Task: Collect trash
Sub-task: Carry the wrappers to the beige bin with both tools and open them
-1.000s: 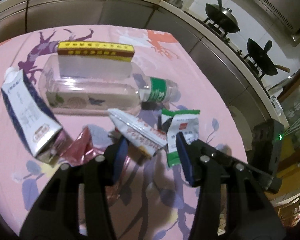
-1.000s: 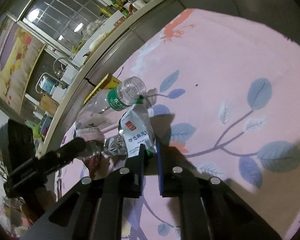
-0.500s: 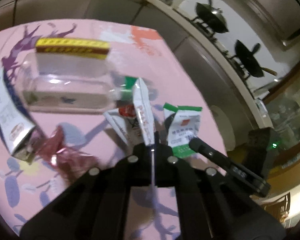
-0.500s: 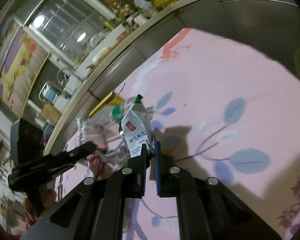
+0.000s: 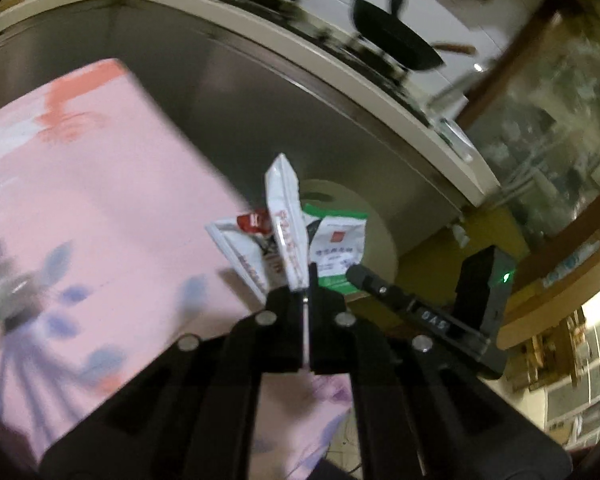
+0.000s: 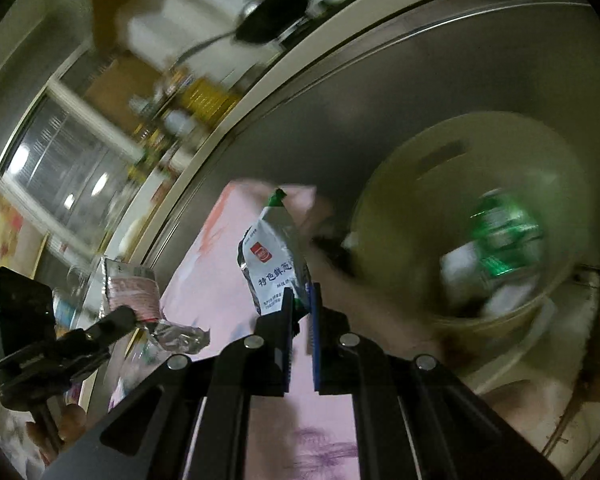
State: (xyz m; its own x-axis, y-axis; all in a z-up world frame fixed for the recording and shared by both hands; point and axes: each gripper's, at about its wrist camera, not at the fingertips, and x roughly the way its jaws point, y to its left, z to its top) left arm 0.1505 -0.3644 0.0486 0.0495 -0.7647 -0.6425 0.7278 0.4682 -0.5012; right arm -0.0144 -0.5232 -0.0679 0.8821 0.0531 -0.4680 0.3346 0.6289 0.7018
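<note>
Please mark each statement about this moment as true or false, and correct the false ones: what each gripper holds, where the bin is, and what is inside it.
1. The left gripper is shut on a white and red wrapper. True.
2. The right gripper is open and empty. False: it is shut on a white and green packet.
3. The round bin stands beyond the pink tablecloth's edge. True.
4. The bin is empty. False: something green and white already lies inside, too blurred to identify.
</note>
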